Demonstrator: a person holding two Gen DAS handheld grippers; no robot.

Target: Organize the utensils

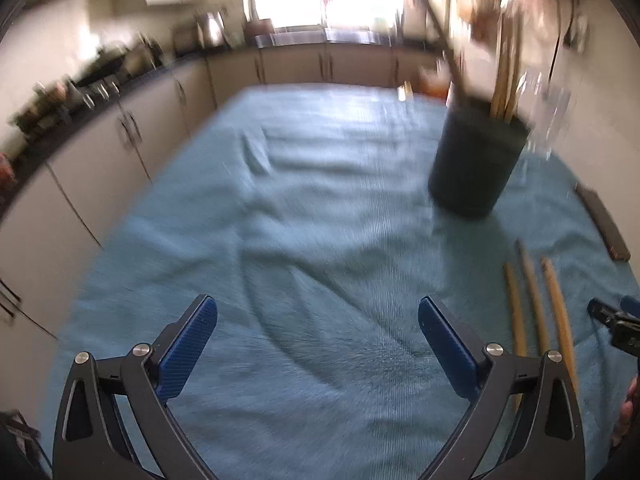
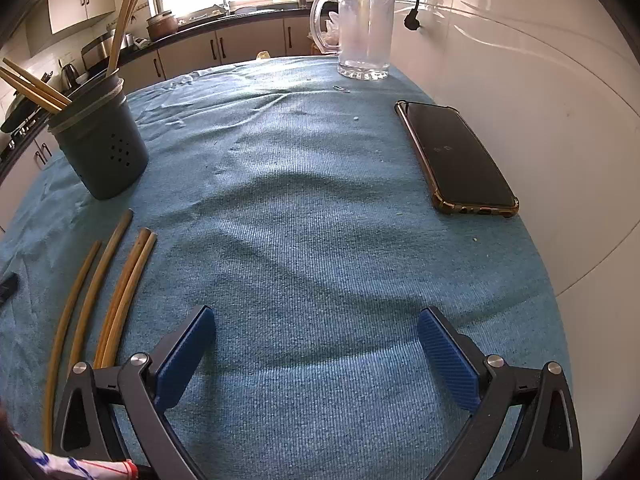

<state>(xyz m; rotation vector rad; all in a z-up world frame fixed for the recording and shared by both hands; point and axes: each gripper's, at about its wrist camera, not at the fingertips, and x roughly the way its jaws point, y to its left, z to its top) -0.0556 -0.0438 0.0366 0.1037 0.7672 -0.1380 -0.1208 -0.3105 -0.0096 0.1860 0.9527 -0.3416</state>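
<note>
A dark grey utensil holder [image 2: 100,144] stands on the blue cloth [image 2: 320,220] at the left and holds several wooden sticks [image 2: 36,88]. It also shows, blurred, in the left wrist view [image 1: 476,160]. Several more wooden sticks [image 2: 120,296] lie flat on the cloth in front of it; in the left wrist view they lie at the right [image 1: 536,312]. My left gripper [image 1: 318,322] is open and empty above bare cloth, left of the lying sticks. My right gripper [image 2: 316,332] is open and empty, just right of the lying sticks. The right gripper's tip shows at the right edge of the left wrist view [image 1: 616,320].
A black phone [image 2: 456,156] lies on the cloth near the white wall at the right. A clear glass jug [image 2: 364,32] stands at the far edge of the table. Kitchen counters and cabinets [image 1: 132,128] run along the left and back.
</note>
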